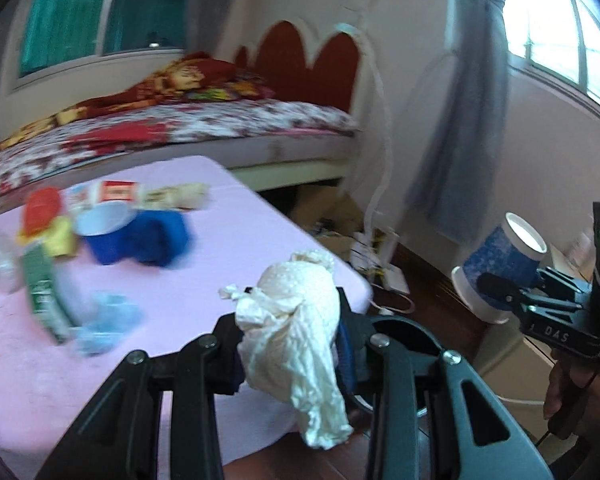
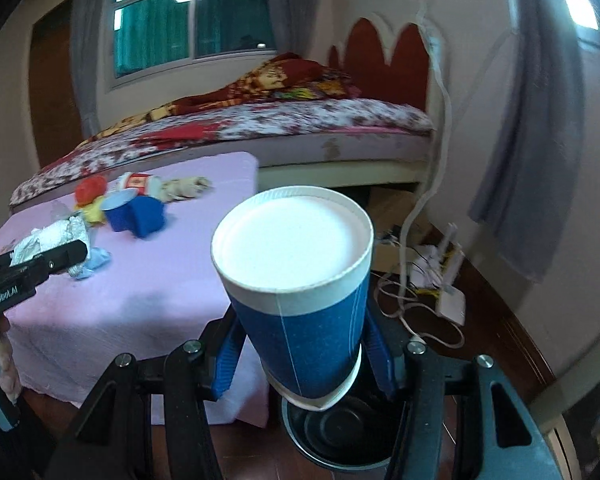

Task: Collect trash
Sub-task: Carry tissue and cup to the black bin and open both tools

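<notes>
Trash in transit: left hand-held gripper [image 1: 296, 354] pinches a crumpled white tissue [image 1: 296, 332], right hand-held gripper [image 2: 300, 354] clamps an inverted blue paper cup [image 2: 300, 292], both carried off the pink tabletop [image 1: 160, 304] above a dark bin [image 2: 340, 436], presumably for dropping; other litter [image 1: 112, 232] remains on the tabletop

I am in a home bedroom: a bed [image 1: 204, 128] with a flowered sheet and red headboard [image 1: 308, 60], curtained windows [image 2: 192, 16], and a pink-covered table [image 1: 220, 216] beside it.
</notes>
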A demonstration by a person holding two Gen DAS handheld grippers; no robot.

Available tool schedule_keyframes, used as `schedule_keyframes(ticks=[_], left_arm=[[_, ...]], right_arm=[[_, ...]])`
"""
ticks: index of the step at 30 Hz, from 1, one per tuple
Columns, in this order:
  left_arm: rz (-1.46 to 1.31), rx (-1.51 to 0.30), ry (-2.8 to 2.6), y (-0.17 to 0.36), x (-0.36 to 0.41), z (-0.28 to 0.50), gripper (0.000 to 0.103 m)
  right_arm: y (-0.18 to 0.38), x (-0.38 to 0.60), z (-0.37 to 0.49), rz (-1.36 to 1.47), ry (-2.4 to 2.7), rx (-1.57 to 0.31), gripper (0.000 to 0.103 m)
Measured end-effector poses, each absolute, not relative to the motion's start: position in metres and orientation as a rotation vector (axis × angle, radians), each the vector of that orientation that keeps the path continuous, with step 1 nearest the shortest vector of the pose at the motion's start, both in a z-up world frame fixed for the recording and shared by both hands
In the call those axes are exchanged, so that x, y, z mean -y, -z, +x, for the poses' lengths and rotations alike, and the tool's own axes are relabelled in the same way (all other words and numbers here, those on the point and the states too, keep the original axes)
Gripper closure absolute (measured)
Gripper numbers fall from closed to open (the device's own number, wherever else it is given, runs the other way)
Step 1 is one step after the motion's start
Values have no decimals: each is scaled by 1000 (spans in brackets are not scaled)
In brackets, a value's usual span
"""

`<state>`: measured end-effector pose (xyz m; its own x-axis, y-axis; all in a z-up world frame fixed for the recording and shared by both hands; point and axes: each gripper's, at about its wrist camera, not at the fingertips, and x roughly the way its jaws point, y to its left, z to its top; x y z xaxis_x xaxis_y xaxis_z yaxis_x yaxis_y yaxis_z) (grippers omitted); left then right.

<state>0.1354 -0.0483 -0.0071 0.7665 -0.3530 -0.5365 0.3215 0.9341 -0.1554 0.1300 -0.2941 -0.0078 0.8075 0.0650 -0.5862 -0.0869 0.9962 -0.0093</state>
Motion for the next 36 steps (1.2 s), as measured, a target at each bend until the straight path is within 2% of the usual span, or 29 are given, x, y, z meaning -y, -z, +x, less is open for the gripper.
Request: schedule_keyframes(ticks=[7,17,32,35,36], left_arm=[[-15,-652,483,24,115,132,66],[26,-745,601,61,170,133,66],[72,-948,686,148,216,179,66],[83,-975,704,162,222,184,65],[86,-981,710,166,224,185,59]], right_arm=[[40,341,110,-14,-35,-684,45],[96,376,101,-14,-37,-786,45],[184,390,150,-103,-134,-926,45],[199,389,162,-140,-159,-950,44],[206,389,167,-153,-170,-961,39]])
